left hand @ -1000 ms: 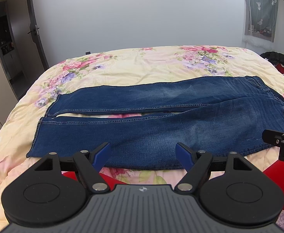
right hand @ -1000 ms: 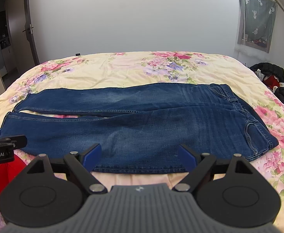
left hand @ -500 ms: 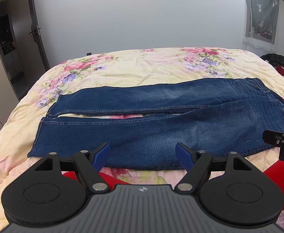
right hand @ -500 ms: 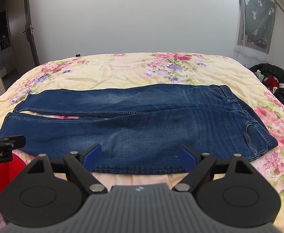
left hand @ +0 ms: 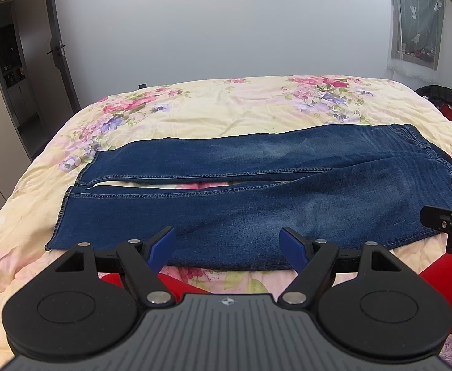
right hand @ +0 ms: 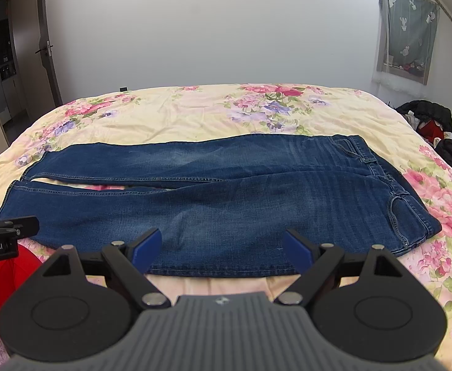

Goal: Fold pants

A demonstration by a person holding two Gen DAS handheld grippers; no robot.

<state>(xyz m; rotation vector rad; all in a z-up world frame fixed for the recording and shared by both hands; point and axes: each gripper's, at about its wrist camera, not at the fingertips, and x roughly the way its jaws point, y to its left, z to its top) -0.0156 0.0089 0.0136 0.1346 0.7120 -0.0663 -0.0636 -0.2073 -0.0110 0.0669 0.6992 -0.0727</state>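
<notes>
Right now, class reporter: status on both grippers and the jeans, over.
Left gripper open, empty. Right gripper open, empty. Jeans flat on floral bedspread, unfolded, waistband right. Nothing in the way.

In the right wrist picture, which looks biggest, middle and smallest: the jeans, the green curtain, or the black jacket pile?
1. Jeans, biggest by far.
2. Green curtain.
3. Black jacket pile, smallest, though the picture's edge cuts it off.
The jeans lie nearest the camera, so they look extra big.

Left gripper (left hand: 228, 249) and right gripper (right hand: 222, 247) apparently level, jaws spread.
</notes>
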